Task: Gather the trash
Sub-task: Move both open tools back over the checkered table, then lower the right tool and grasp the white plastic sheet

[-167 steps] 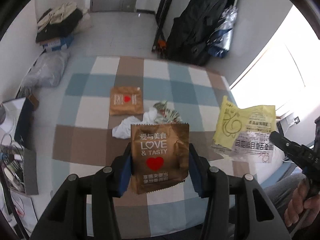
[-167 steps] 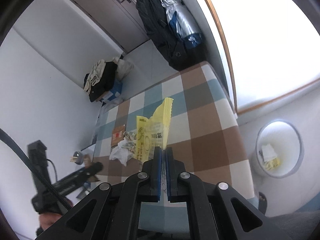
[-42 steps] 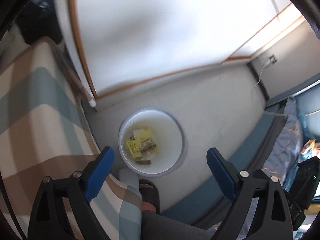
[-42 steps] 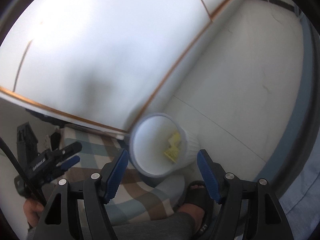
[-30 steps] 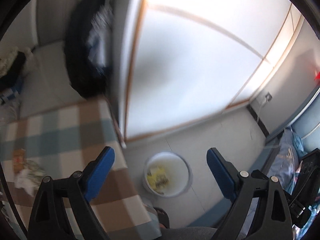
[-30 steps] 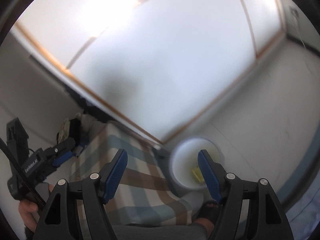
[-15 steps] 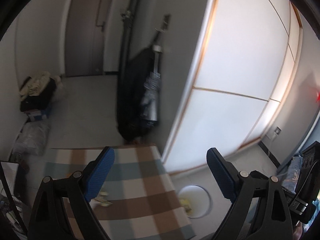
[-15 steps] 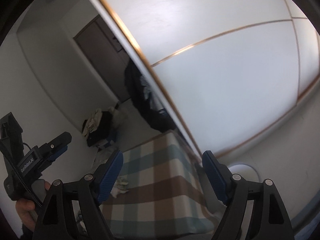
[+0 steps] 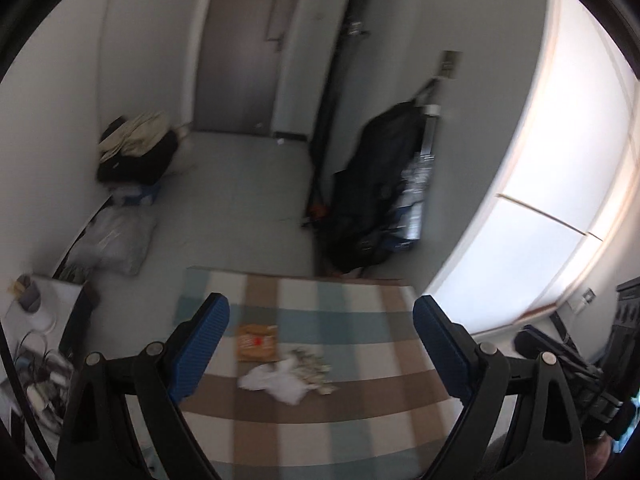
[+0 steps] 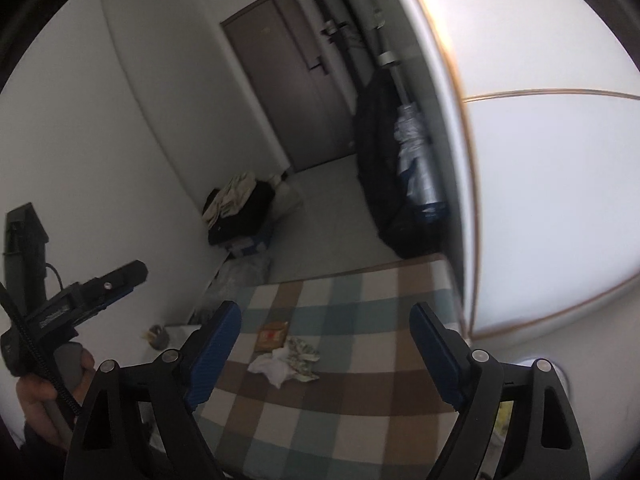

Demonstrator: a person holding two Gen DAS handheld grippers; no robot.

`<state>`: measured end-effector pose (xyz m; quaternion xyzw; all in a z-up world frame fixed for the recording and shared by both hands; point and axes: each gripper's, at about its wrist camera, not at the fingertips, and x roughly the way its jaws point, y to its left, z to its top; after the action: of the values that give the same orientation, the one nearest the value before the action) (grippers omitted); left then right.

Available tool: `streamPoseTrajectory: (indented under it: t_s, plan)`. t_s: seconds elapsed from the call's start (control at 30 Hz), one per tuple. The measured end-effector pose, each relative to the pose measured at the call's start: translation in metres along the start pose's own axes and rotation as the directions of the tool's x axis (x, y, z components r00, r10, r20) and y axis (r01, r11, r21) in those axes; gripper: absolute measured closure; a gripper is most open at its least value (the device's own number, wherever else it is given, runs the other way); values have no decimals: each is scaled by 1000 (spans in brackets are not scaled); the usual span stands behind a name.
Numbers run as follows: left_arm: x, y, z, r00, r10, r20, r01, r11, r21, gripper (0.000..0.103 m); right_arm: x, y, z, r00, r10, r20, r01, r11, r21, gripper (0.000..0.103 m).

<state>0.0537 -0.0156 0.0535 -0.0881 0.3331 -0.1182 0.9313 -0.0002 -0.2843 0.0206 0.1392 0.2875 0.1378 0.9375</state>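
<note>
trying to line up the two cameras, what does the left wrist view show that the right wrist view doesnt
Only the left wrist view shows the open left claw from behind, with the right claw at its right edge. Only the right wrist view shows the open right claw from behind, the hand holding the left claw, and the bin rim at lower right. Both show the checked table, the brown packet, the white tissue, the patterned wrapper, the door and the black bag.
</note>
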Motion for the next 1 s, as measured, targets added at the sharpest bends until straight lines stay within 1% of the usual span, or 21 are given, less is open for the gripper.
streamPoseTrajectory:
  t_s: [0.17, 0.3, 0.37, 0.4, 0.47, 0.53, 0.67, 0.8, 0.9, 0.93, 1.0]
  plan:
    - [17, 47, -5, 997, 70, -18, -70, 996, -58, 12, 44, 22, -3, 996, 7, -91, -12, 999, -52, 17]
    - [32, 76, -9, 996, 75, -54, -81, 988, -128, 12, 81, 36, -8, 980, 16, -196, -35, 995, -95, 17]
    - [36, 90, -15, 995, 64, -75, -76, 984, -162, 12, 105, 42, -10, 967, -5, -254, -30, 991, -134, 17]
    - [40, 95, -17, 994, 61, -87, -76, 982, -175, 12, 110, 44, -11, 963, -8, -271, -32, 989, -143, 17]
    - [43, 102, -21, 992, 64, -106, -83, 980, -182, 12, 133, 49, -15, 945, -20, -326, -41, 983, -178, 17]
    - [45, 108, -21, 991, 61, -117, -82, 979, -185, 12, 149, 53, -18, 931, -31, -363, -49, 977, -208, 17]
    - [46, 117, -19, 990, 55, -129, -79, 979, -187, 12, 183, 61, -28, 895, -41, -444, -94, 956, -279, 17]
    - [53, 127, -20, 986, 32, -165, -70, 971, -231, 12, 207, 63, -36, 869, -70, -489, -106, 940, -324, 19]
    - [57, 131, -20, 982, 34, -185, -80, 965, -249, 12, 219, 64, -40, 852, -55, -520, -132, 939, -317, 24]
    - [57, 133, -19, 982, 35, -187, -84, 963, -256, 12, 222, 66, -43, 848, -42, -528, -152, 936, -319, 24]
    - [57, 137, -19, 982, 34, -187, -86, 958, -275, 12, 223, 75, -47, 844, -21, -535, -197, 917, -347, 24]
